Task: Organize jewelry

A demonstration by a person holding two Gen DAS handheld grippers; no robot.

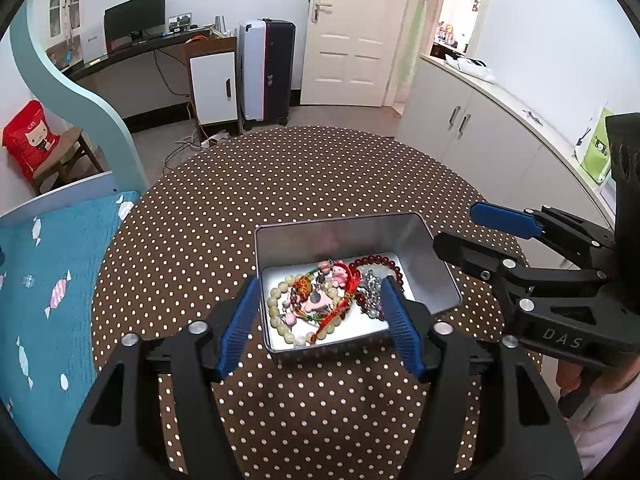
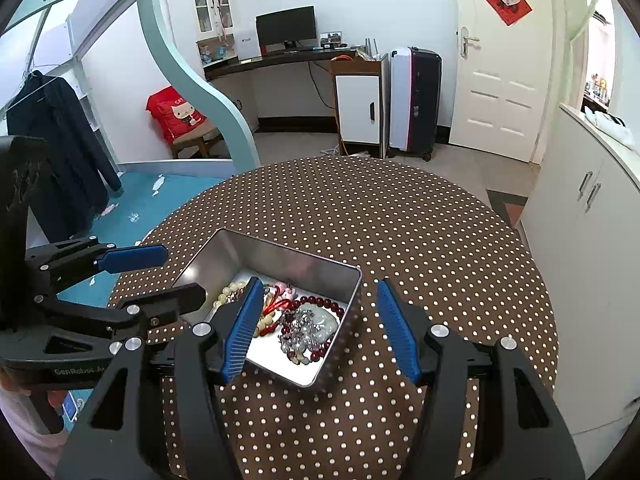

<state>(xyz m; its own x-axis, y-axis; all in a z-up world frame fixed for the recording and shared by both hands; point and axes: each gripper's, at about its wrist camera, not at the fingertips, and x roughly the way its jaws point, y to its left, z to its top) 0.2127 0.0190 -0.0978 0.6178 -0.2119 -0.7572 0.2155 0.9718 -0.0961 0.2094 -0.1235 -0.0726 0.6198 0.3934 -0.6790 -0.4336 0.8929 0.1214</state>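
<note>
An open silver tin (image 1: 344,236) (image 2: 276,254) sits on the round dotted table and holds a tangle of jewelry: a cream bead bracelet (image 1: 276,308), a dark red bead bracelet (image 1: 376,261) (image 2: 320,304), a pink charm (image 1: 340,274), red cord and a silvery chain (image 2: 300,330). My left gripper (image 1: 320,316) is open and empty, hovering over the tin's near side. My right gripper (image 2: 318,320) is open and empty, astride the tin's right wall. Each gripper shows in the other's view, the right (image 1: 472,232) and the left (image 2: 176,276).
The brown polka-dot table (image 1: 312,176) (image 2: 420,240) carries only the tin. A blue bed (image 1: 52,280) lies to the left. White cabinets (image 1: 500,136) stand to the right. A desk, suitcase and door are far behind.
</note>
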